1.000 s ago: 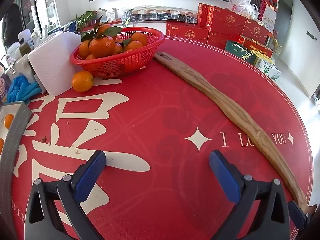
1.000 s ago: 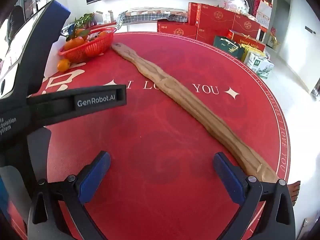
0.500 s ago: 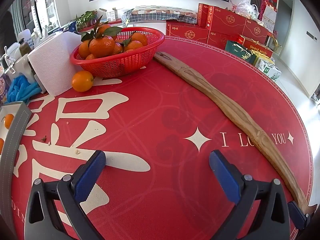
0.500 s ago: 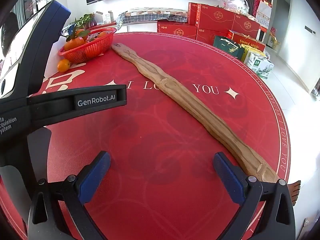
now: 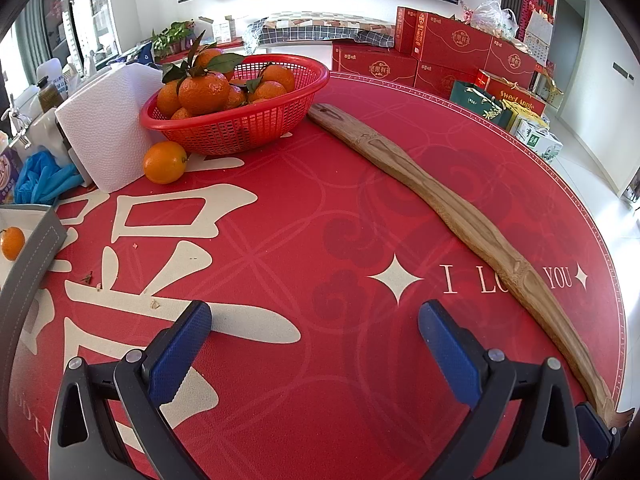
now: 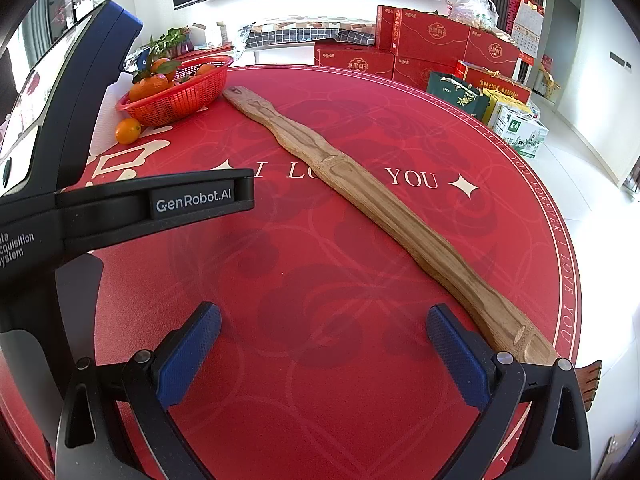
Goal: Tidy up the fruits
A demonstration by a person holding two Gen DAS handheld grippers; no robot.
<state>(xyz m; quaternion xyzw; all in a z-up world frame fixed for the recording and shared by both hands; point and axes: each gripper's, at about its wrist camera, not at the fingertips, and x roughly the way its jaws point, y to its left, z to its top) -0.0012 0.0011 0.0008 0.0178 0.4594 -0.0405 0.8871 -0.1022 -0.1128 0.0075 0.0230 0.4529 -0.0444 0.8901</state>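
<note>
A red mesh basket [image 5: 256,124] [image 6: 182,98] heaped with several leafy oranges [image 5: 204,92] stands at the far left of the round red table. One loose orange [image 5: 165,162] [image 6: 128,131] lies on the table just in front of the basket. Another orange [image 5: 12,243] sits inside a grey box [image 5: 24,264] at the left edge. My left gripper [image 5: 314,344] is open and holds nothing, well short of the fruit. My right gripper [image 6: 322,344] is also open with nothing between its blue pads, near the table's front, with the left gripper's body [image 6: 120,208] to its left.
A long wooden stick [image 5: 452,220] [image 6: 372,208] lies diagonally across the table from the basket to the front right edge. A paper towel roll [image 5: 106,128] and blue gloves [image 5: 42,178] sit left of the basket. Red gift boxes [image 5: 448,52] stand behind the table.
</note>
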